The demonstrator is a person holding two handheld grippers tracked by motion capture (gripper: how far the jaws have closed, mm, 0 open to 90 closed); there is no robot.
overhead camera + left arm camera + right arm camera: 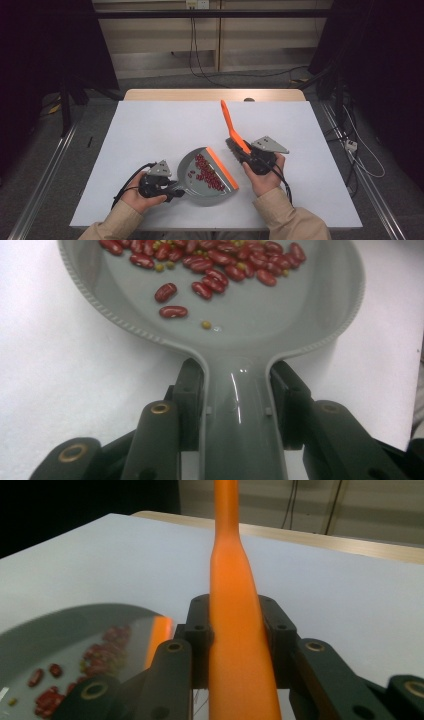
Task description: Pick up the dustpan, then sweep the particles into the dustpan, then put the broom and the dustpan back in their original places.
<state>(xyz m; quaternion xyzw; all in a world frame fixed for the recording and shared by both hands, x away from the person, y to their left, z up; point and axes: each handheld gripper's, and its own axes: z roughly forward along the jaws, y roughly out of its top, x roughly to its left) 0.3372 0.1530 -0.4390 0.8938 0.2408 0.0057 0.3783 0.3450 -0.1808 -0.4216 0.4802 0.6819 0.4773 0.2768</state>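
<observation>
A grey dustpan (192, 186) with an orange front lip lies on the white table (160, 125), near its front edge. Several red beans (206, 172) and a few small yellow ones lie in its pan (280, 315). My left gripper (172, 191) is shut on the dustpan's handle (242, 420), a pad on each side. An orange-handled brush (231, 125) stands tilted just right of the pan, bristles down. My right gripper (250, 159) is shut on the brush handle (237, 630). The dustpan (55, 635) and its beans appear at lower left of the right gripper view.
A wooden strip (215, 95) runs along the table's far edge. Cables (200, 65) trail on the floor behind, and metal rails (45, 170) flank the table. White table surface lies open to the far left and far right.
</observation>
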